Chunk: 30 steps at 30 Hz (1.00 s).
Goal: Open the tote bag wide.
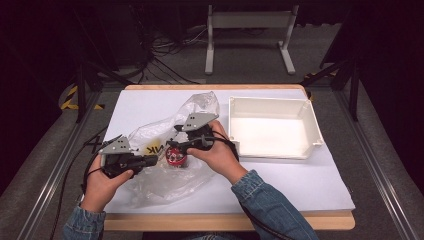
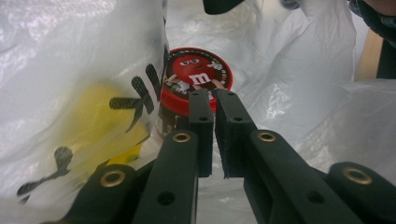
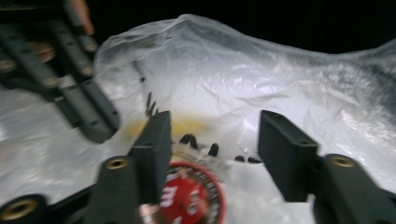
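Right gripper [image 3: 212, 156] hovers jaws apart over the red-lidded candy jar [image 1: 176, 156] in the plastic bag [image 1: 165, 145] near the table's [image 1: 310, 185] front-left. Left gripper [image 2: 214, 100], jaws together, appears to pinch the slippery film. The jar looks rigid and light, best taken across its lid.

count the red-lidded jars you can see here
1. The jar sits at the mouth of the plastic bag, between the two grippers. The bag's crumpled folds could hide more.
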Each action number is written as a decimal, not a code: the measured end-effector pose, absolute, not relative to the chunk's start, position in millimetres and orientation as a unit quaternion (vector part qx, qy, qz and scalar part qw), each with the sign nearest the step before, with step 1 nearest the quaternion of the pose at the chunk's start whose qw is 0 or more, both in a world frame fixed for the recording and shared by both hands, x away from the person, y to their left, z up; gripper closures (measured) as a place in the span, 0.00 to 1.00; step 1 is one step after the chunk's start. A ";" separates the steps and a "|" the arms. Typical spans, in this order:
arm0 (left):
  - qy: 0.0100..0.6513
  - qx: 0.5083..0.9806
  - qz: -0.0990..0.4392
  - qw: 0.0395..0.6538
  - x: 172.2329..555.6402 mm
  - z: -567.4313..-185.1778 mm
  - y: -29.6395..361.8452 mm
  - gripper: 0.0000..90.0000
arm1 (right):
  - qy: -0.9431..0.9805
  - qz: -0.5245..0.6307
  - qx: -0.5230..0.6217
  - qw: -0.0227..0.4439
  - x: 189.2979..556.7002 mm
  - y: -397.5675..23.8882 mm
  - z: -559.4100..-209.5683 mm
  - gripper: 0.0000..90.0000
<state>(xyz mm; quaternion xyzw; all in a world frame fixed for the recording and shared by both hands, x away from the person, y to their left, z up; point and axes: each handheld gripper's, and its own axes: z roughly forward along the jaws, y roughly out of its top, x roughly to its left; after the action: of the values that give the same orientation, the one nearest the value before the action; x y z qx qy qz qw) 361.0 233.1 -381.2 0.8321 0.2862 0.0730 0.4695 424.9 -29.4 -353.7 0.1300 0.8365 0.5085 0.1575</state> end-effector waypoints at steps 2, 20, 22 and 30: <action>0.290 0.830 0.076 0.469 362.4 -382.8 234.4 0.92 | 0.829 0.513 0.151 0.162 433.0 -28.9 -357.3 0.39; 0.315 0.840 0.045 0.439 373.3 -406.0 236.7 0.88 | 0.823 0.460 0.275 0.188 477.0 -23.9 -401.0 0.23; 0.318 0.843 0.038 0.433 374.2 -408.3 237.3 0.88 | 0.825 0.446 0.289 0.190 479.5 -25.4 -406.1 0.22; 0.332 0.846 0.024 0.418 378.7 -418.7 241.5 0.87 | 0.840 0.391 0.330 0.184 483.0 -27.7 -423.2 0.23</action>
<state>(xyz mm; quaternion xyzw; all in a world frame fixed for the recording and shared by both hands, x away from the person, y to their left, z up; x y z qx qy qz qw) 378.7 241.5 -418.7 0.8455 0.3316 0.0239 0.4178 483.0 -27.7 -423.2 0.3298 0.8395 0.3907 0.1838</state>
